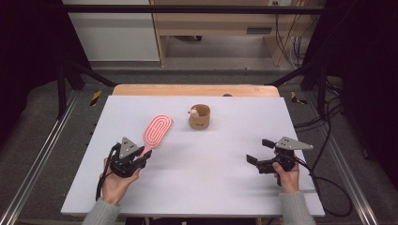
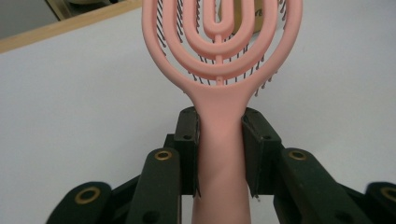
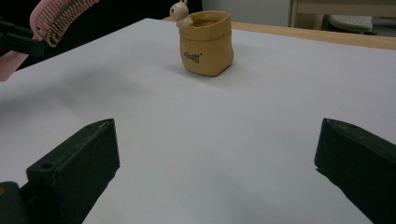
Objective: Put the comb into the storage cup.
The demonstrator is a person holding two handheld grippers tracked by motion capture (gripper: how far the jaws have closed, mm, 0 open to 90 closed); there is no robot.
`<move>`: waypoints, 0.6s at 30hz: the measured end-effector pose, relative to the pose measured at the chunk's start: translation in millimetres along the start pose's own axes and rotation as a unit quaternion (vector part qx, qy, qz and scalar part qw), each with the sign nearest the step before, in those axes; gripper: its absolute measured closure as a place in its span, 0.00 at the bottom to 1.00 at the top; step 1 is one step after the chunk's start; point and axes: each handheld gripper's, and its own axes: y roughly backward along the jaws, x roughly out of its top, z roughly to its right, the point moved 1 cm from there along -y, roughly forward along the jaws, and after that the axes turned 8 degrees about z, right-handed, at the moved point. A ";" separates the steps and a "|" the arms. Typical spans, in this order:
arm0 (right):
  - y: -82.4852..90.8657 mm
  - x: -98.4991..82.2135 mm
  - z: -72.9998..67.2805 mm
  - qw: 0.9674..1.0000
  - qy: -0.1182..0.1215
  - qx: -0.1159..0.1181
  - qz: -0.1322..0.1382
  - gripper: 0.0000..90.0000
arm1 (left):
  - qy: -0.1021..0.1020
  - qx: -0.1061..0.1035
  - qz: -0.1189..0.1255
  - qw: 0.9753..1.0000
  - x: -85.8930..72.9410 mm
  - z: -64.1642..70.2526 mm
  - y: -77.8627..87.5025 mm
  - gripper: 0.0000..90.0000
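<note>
A pink vented hairbrush (image 1: 157, 131) is held up off the white table, head pointing away and to the right. My left gripper (image 1: 143, 155) is shut on its handle; in the left gripper view both pads press the sides of the pink hairbrush handle (image 2: 220, 140), bristles facing down. A tan pouch-shaped cup (image 1: 200, 116) with a small rabbit figure on its rim stands at the middle back of the table. My right gripper (image 1: 259, 151) rests at the right, jaws wide apart with nothing between them, pointing toward the tan cup (image 3: 206, 43). The hairbrush (image 3: 56, 14) shows at that view's upper left.
The white table top (image 1: 197, 183) sits on a wooden table whose edge shows at the back. Metal frame rails run down both sides, and cables trail on the floor at the right.
</note>
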 end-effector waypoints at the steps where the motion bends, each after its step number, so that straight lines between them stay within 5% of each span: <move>1: -0.1 0.3 -0.4 1.000 -0.002 0.000 0.000 0.00 | -0.001 0.001 0.002 1.000 0.8 0.7 0.7 0.77; 18: -6.7 8.9 -12.1 1.000 -0.007 0.000 0.014 0.00 | 0.005 0.017 0.030 0.999 10.2 3.9 5.2 0.77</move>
